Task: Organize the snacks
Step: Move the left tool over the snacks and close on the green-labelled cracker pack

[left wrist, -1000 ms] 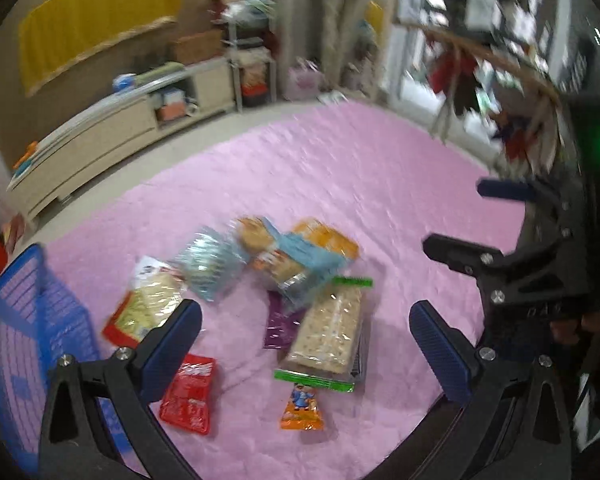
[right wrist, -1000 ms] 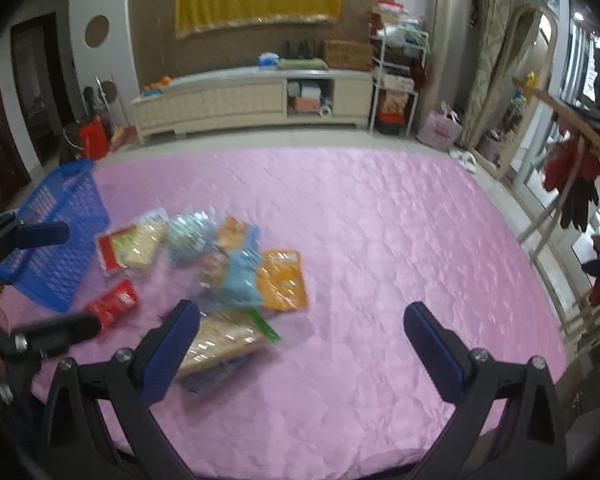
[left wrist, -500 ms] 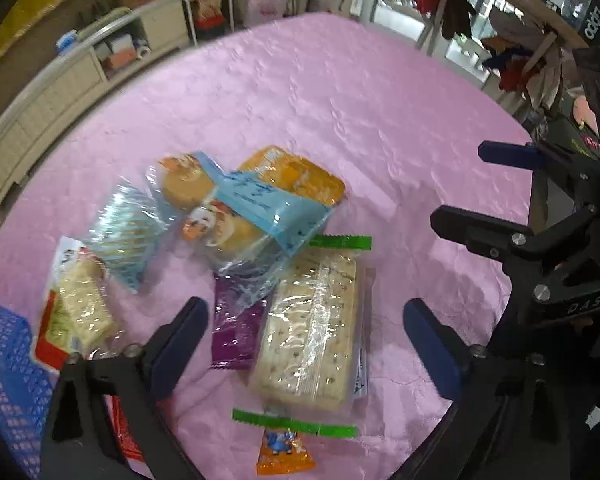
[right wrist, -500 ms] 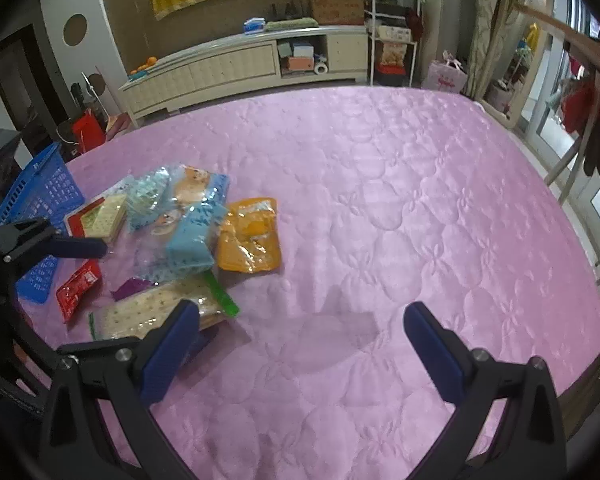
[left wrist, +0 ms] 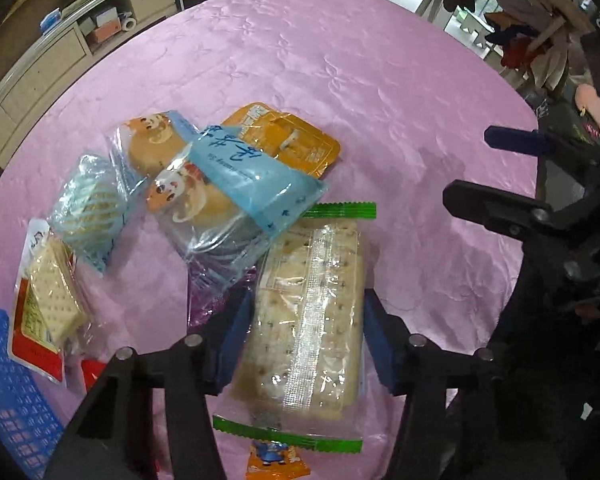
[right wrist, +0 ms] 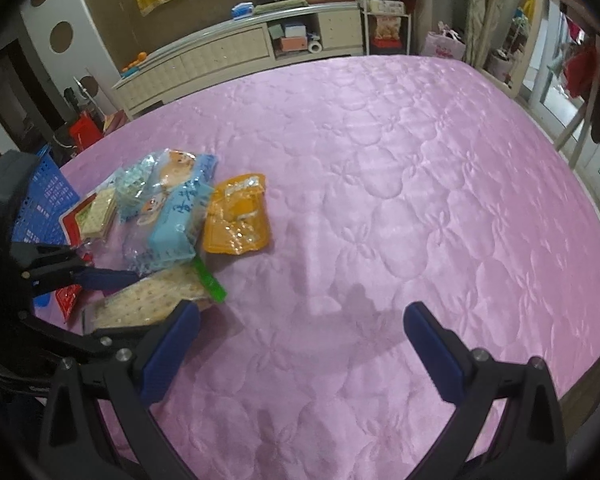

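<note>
Left wrist view, nearest first: the left gripper point(left wrist: 306, 334) straddles the cracker pack point(left wrist: 308, 312), a clear wrapper with green sealed ends lying near the front edge of the pink quilted bed point(left wrist: 380, 80). Its blue fingers point(left wrist: 236, 328) are closing, one along each long side of the pack, and look just at the wrapper, not yet clearly pressing. Beyond the pack lie a light-blue bread bag point(left wrist: 228, 184), an orange pouch point(left wrist: 288, 140) and other snacks in a loose heap; the blue basket point(left wrist: 4, 380) sits at the bed's left edge. The right gripper point(right wrist: 300, 344) hangs wide open and empty over bare quilt beside the heap. Judged step: grasping the crackers. Next calls for a firm but gentle squeeze, then a lift toward the basket.
</note>
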The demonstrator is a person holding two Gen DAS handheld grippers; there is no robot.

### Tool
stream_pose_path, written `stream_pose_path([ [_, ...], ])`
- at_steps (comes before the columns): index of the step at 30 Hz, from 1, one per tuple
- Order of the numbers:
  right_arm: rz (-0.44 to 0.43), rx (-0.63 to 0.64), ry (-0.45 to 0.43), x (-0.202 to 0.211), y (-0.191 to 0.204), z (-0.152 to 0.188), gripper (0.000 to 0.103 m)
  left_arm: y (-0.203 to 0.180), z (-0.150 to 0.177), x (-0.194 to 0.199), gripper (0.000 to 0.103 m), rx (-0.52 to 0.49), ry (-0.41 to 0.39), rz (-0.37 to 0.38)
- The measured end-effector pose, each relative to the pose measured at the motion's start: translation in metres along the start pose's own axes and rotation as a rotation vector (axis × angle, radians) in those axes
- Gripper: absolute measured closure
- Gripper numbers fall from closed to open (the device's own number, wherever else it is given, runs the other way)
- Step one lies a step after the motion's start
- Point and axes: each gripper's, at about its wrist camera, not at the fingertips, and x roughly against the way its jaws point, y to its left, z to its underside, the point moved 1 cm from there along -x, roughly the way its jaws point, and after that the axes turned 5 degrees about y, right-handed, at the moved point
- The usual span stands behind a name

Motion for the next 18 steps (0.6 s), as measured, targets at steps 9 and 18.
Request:
stream_pose_path([
  [9, 0.016, 0.036, -0.012, 0.017, 0.017, -0.008, 0.0, 0.005, 0.027, 0.037, 0.056, 0.044, -0.095, 0.012],
  [18, 0.007, 0.101, -0.005, 0.015, 0.052, -0.026, 0.0, 0.043, 0.06, 0.093, 0.096, 0.159, -0.252, -0.073],
])
